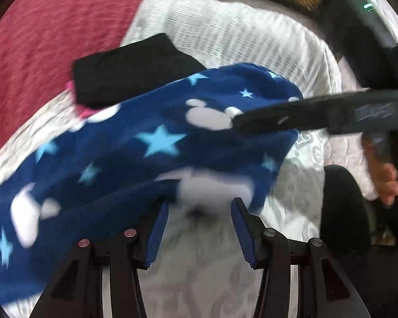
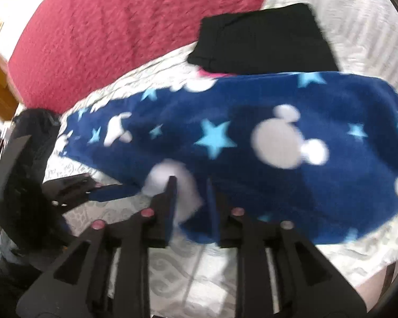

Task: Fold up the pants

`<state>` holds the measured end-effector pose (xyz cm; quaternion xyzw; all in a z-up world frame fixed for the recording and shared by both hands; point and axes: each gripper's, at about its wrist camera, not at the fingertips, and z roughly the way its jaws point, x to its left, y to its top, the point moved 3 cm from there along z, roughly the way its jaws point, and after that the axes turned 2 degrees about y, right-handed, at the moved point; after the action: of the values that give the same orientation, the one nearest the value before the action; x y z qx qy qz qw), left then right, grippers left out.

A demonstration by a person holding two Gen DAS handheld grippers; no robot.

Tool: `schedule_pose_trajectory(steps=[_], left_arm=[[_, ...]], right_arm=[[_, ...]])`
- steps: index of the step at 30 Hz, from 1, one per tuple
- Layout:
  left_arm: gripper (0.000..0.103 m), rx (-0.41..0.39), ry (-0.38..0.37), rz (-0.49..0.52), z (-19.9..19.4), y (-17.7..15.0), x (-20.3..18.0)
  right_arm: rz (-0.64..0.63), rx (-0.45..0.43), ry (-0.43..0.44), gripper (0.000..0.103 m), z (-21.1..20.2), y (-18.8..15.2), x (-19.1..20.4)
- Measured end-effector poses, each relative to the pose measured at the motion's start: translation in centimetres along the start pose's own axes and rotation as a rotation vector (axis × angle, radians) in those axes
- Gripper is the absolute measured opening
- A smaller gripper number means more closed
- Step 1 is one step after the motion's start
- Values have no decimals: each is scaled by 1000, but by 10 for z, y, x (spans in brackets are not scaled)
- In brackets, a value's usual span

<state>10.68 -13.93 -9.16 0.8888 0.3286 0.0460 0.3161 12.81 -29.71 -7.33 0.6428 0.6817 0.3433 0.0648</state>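
The pants are navy fleece with light blue stars and white mouse-head shapes. They lie folded lengthwise across the white patterned bed cover, and show in the right wrist view too. My left gripper is open at the pants' near edge, with nothing between its blue pads. My right gripper has its jaws narrowly apart at the pants' near edge, with fleece between them. It also reaches in from the right in the left wrist view, over the pants. Both views are motion-blurred.
A folded black garment lies on a pink item just beyond the pants, also in the right wrist view. A red blanket covers the far left of the bed. The white bed cover extends beyond.
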Motion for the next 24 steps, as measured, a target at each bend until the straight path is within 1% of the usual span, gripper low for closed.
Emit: schedule_pose_trajectory(steps=[1, 2, 3, 5, 6, 7, 9, 11, 12, 15, 17, 19, 22, 24], left_arm=[[50, 8, 6, 9, 8, 6, -2], [50, 13, 6, 16, 13, 11, -3], [50, 15, -2, 19, 14, 14, -5], [50, 15, -42, 5, 16, 20, -7], [50, 20, -66, -6, 17, 21, -8], [50, 34, -74, -19, 18, 21, -10], [50, 63, -42, -38, 18, 18, -12], [50, 59, -30, -51, 8, 7, -15], [51, 64, -25, -58, 6, 0, -16], [52, 117, 10, -69, 5, -23, -17], [52, 155, 43, -90, 13, -31, -12], [52, 167, 67, -113, 26, -27, -7], [52, 141, 90, -145, 38, -7, -6], [52, 121, 102, -117, 37, 6, -15]], right_arm=[[13, -29, -32, 47, -10, 0, -9], [29, -65, -73, 55, -23, 0, -22], [50, -103, -121, 59, -37, -2, -37], [106, -146, -189, 63, -58, -6, -70], [158, -156, -215, 63, -68, -10, -92], [209, -160, -230, 63, -74, -15, -110], [337, -165, -254, 63, -84, -28, -150], [429, -174, -252, 63, -92, -42, -177], [450, -178, -238, 63, -95, -48, -186], [449, -167, -215, 63, -95, -56, -194], [445, -160, -210, 63, -93, -59, -197], [457, -157, -184, 63, -90, -60, -200], [459, -157, -141, 63, -83, -58, -197], [436, -160, -129, 63, -84, -59, -190]])
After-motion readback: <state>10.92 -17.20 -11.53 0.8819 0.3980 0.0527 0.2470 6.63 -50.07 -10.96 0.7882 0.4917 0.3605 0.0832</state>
